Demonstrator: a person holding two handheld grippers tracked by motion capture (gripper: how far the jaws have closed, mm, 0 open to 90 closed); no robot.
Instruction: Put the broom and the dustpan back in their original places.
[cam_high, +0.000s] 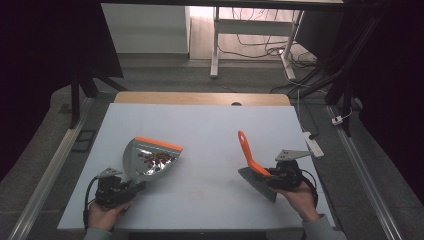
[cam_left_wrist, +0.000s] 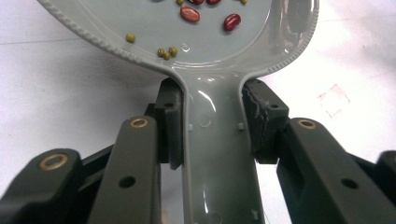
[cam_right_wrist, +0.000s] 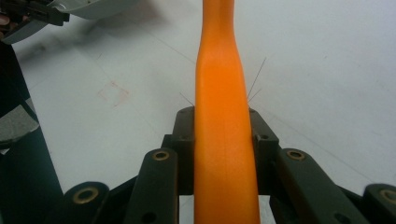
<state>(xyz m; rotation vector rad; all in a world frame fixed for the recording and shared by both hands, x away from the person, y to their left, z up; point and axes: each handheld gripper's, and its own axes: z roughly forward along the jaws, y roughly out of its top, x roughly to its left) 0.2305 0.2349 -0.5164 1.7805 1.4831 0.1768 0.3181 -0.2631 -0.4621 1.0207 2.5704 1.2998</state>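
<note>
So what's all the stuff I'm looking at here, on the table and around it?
dustpan: one, grey with an orange front edge, left part of the table, held by its handle
beans: several, red ones and smaller yellow-green ones, lying in the dustpan
brush: one, orange handle with dark bristles, right part of the table, held by its handle
table: one, white top with a wooden strip at the far edge
power strip: one, white, at the table's right edge
desk frame: one, white, on the floor beyond the table, with cables under it
left tool: black, closed on the dustpan's handle
right tool: black, closed on the brush's handle
hands: two, each holding a tool, near edge of the table
</note>
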